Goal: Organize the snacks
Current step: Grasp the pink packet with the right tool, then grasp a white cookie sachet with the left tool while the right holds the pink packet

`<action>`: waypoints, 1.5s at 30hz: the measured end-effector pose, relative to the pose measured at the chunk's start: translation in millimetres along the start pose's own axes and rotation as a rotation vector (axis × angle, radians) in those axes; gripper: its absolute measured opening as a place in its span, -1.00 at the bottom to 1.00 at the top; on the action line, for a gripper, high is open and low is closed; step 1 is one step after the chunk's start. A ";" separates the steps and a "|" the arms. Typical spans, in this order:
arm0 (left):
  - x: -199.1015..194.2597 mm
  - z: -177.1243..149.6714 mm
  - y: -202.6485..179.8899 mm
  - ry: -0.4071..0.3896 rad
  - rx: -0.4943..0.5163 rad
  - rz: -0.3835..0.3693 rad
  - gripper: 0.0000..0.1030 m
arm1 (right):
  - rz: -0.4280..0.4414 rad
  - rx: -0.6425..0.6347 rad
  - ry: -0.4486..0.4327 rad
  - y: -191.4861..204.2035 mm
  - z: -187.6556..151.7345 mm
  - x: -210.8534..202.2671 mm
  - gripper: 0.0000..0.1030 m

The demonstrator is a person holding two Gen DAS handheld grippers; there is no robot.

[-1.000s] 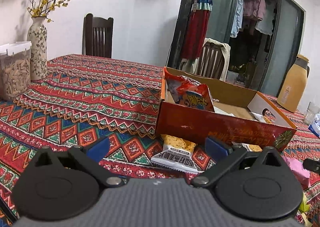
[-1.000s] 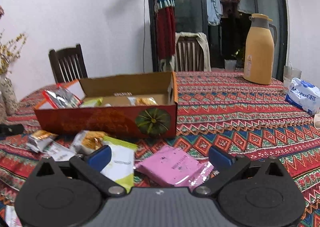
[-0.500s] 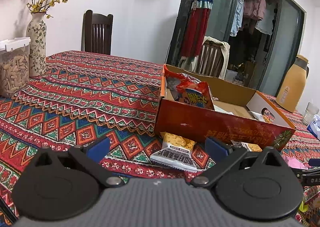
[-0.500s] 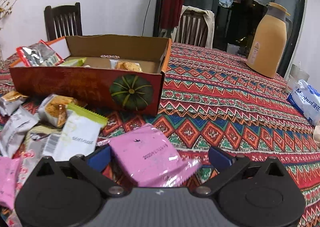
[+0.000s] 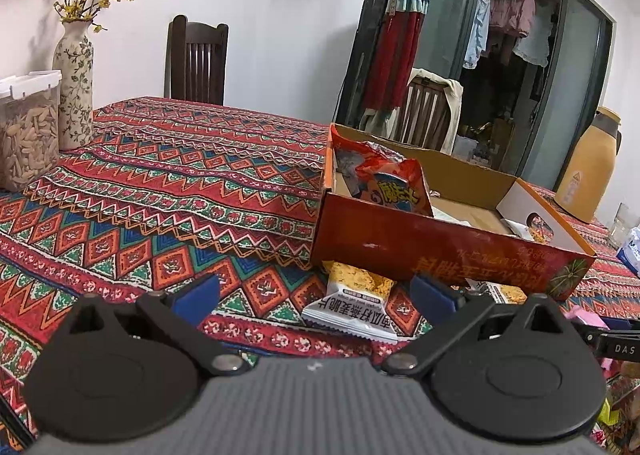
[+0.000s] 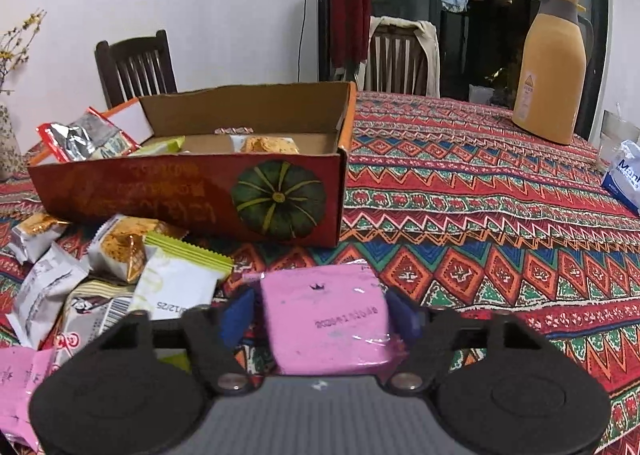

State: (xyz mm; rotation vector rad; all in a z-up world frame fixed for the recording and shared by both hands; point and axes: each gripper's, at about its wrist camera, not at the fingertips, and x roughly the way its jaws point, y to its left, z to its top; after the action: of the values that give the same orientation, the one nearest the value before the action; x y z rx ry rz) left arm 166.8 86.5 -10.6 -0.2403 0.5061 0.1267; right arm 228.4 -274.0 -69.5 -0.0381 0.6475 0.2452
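Right tool (image 6: 320, 313) jaws just narrowed from wide apart, now clamping pink packet (image 6: 326, 321), box (image 6: 192, 191) at eleven o'clock, left tool (image 5: 316, 295) unchanged, spread open, empty

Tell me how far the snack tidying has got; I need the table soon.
Early on. Done: an orange-red bag and a few packets lie in the cardboard box. In hand: the right gripper has just been closing on a pink packet; the left gripper is open, holding nothing. Left: the loose packets heaped before the box.
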 end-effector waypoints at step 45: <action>25.6 22.3 -17.6 0.144 0.156 0.143 1.00 | 0.022 0.177 -0.261 -31.5 -14.5 -47.2 0.18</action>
State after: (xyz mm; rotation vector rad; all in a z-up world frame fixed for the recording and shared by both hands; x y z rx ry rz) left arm 202.5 76.9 -0.8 -0.0611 0.6735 0.2090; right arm 191.0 -316.4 -53.9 0.1686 0.4084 0.2085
